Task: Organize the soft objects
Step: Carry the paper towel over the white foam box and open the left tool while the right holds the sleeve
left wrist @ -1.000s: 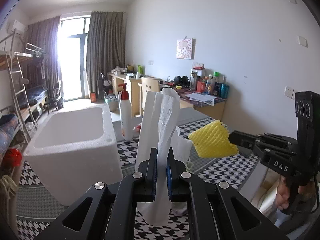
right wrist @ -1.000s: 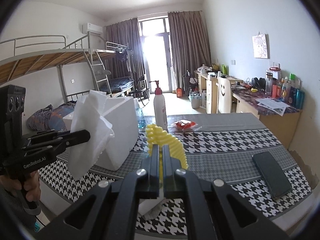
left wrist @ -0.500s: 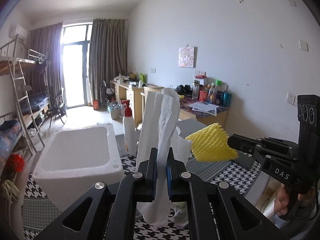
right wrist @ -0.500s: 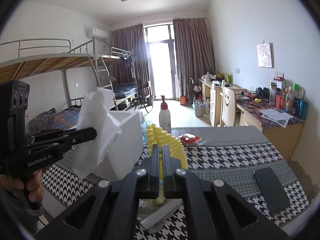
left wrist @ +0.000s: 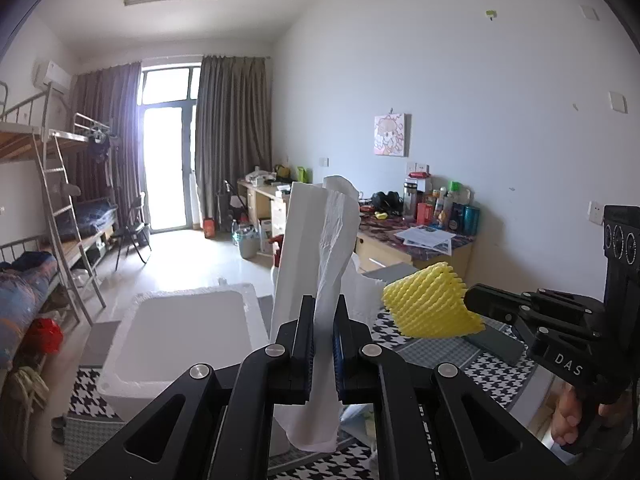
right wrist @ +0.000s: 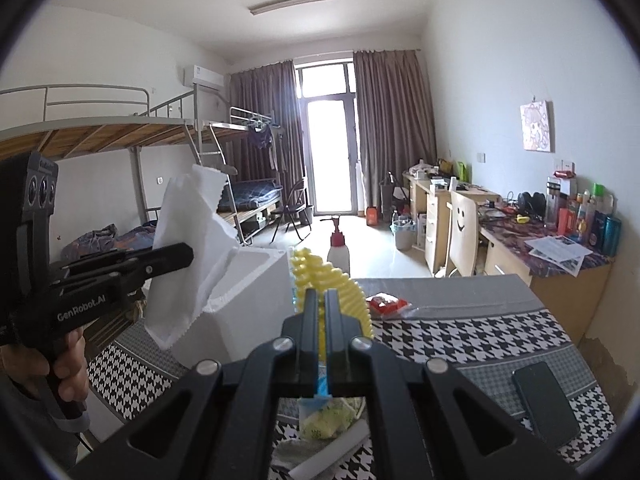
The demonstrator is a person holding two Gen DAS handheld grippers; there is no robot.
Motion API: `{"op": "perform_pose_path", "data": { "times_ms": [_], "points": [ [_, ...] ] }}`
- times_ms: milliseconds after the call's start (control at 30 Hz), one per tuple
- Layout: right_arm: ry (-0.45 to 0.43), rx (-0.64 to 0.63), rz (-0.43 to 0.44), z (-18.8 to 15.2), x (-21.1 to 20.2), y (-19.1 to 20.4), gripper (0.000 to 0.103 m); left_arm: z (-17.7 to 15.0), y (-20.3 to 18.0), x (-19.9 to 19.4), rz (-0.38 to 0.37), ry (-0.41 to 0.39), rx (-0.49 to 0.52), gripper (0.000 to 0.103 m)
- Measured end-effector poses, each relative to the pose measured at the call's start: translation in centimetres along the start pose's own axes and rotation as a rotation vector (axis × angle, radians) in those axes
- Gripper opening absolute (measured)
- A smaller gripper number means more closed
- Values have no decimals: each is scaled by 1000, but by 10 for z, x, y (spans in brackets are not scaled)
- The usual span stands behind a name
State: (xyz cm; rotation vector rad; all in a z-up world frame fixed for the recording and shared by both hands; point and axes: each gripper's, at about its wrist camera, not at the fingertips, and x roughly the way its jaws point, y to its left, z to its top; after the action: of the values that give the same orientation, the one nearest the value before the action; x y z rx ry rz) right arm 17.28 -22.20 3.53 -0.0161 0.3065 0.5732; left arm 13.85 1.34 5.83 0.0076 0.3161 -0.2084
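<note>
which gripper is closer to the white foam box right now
Left. The left gripper, shut on the white foam sheet, hangs just beside the white foam box. The right gripper, shut on the yellow foam net, is farther off.

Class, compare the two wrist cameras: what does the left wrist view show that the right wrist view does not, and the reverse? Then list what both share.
Only the left wrist view: the foam box's hollow inside.

Only the right wrist view: the smiley-face chair, the red packet.

Both share: the left gripper shut on the white paper, the right gripper shut on the yellow foam net, the dark phone, the checked tablecloth.
</note>
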Motion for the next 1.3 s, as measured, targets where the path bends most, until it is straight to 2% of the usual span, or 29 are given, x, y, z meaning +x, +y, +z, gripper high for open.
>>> {"op": "perform_pose_path", "data": {
  "times_ms": [300, 667, 967, 1300],
  "points": [
    [-17, -23, 24, 11, 8, 7, 4, 10, 12, 1, 48, -21, -6, 8],
    [-23, -25, 68, 21, 24, 13, 4, 15, 34, 8, 158, -23, -33, 8],
    [-25, -35, 107, 28, 36, 20, 4, 13, 51, 19, 266, 1, -55, 8],
    [-31, -43, 131, 32, 42, 29, 4, 9, 63, 36, 300, 47, -68, 8]
  ]
}}
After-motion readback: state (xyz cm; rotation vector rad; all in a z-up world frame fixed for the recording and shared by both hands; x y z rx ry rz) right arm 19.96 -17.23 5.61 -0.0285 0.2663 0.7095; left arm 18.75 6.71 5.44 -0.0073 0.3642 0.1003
